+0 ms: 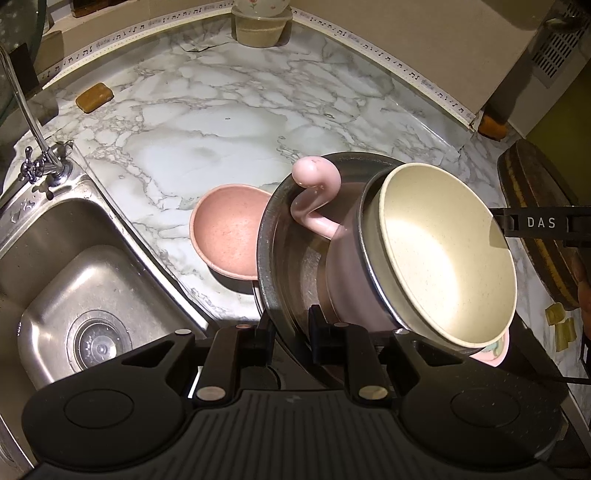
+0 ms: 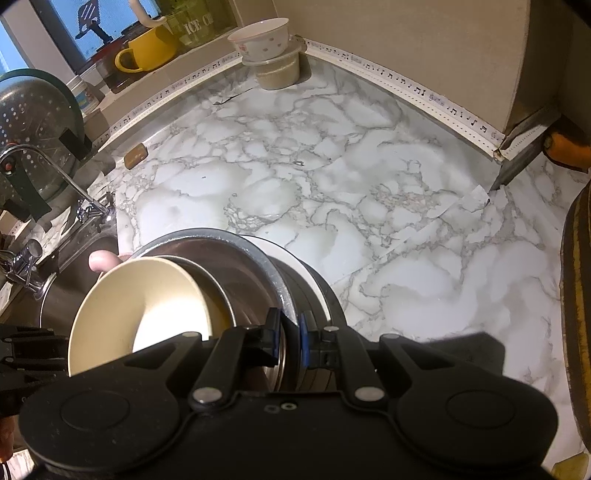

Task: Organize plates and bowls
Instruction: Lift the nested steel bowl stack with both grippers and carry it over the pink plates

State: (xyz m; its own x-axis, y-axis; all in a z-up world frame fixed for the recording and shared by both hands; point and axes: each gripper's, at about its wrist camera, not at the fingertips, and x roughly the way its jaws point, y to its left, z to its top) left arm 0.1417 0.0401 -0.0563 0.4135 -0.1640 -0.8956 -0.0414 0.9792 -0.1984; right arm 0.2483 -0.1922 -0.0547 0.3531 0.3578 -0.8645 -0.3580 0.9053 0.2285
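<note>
A large steel bowl hangs tilted over the marble counter beside the sink. Nested in it are a pink cup with a curled handle, a smaller steel bowl and a cream bowl. My left gripper is shut on the large bowl's near rim. In the right wrist view my right gripper, with blue pads, is shut on the steel bowl at its rim, with the cream bowl to its left. A pink bowl lies on the counter, partly hidden behind the stack.
A steel sink with a tap lies at the left. A brown sponge and stacked containers sit by the back wall. A round wooden board stands at the right. A colander and a yellow mug are at the far left.
</note>
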